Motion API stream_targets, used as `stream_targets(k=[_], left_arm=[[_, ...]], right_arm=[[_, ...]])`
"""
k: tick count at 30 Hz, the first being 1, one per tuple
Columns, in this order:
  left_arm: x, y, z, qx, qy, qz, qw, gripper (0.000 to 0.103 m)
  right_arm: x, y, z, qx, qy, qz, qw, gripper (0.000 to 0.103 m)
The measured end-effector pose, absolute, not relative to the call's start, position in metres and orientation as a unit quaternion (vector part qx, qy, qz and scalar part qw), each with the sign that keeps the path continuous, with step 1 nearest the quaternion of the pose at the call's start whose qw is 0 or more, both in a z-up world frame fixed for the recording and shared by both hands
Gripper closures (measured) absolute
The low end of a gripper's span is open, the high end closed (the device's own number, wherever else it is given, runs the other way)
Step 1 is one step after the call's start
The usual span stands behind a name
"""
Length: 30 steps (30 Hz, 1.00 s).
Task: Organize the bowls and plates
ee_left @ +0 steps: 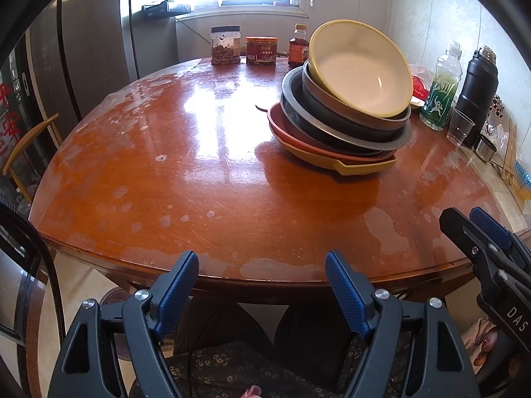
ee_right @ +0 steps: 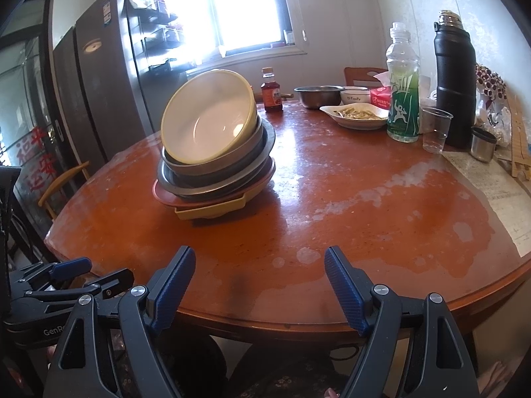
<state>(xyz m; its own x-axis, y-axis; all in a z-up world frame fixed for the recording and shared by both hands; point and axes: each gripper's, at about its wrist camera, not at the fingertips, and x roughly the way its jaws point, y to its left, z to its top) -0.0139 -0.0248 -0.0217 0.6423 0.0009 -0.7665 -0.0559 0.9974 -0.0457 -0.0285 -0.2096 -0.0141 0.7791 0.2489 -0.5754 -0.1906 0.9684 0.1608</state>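
With both grippers' jaws spread and empty, reach the right gripper (ee_right: 260, 278) toward eleven o'clock and lift the tilted top bowl (ee_right: 207, 119) squarely off the stack (ee_right: 212, 185), steadying with the left gripper (ee_left: 262, 282).

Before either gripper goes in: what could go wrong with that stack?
1. The yellow bowl sits tilted on top of the stack; a nudge could slide it off.
2. The clear cup and green bottle stand close by, easy to knock.
3. Both the left gripper and right gripper are open and empty at the table edge.

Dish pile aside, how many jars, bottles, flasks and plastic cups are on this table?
Jars: 2, black-lidded jar and orange-lidded jar
Bottles: 2, sauce bottle and green-labelled bottle
Flasks: 1, black flask
Plastic cups: 1, clear cup
Total: 6
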Motion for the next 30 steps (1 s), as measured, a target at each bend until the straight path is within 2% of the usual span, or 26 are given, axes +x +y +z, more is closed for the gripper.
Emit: stream_targets(k=[30], left_arm=[[-0.008, -0.023, -0.026, -0.026, 0.423, 0.014, 0.906, 0.025]], right_arm=[[-0.022, -0.219, -0.019, 0.048, 0.319, 0.099, 0.941, 0.022]])
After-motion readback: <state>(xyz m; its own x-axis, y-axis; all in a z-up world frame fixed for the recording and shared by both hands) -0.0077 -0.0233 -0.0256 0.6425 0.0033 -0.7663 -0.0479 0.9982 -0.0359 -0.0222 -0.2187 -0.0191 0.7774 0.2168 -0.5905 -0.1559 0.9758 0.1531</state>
